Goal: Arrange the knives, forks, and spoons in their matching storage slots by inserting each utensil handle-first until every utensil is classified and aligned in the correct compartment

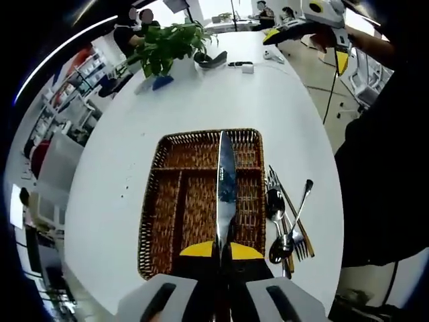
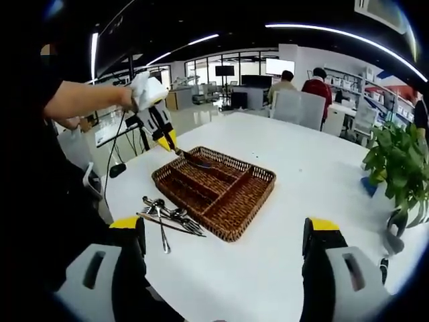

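Gripping a long steel table knife (image 1: 226,194) by its handle, the left gripper (image 1: 224,253) is pointing the blade straight ahead of its closed jaws over the brown woven wicker cutlery tray (image 1: 175,201). The right gripper view is showing that gripper (image 2: 173,148) from outside, a hand (image 2: 143,89) tilting it down, knife tip (image 2: 194,161) over the tray (image 2: 234,201). The right gripper (image 2: 224,245) is hovering with jaws wide and empty. Loose steel forks and spoons (image 2: 167,216) are lying on the white table (image 2: 295,174), ahead of the right gripper's left jaw, beside the tray, whose compartments are holding nothing.

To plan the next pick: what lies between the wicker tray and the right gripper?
In the right gripper view, the utensil pile lies left of the path from wicker tray to right gripper; bare white table otherwise.
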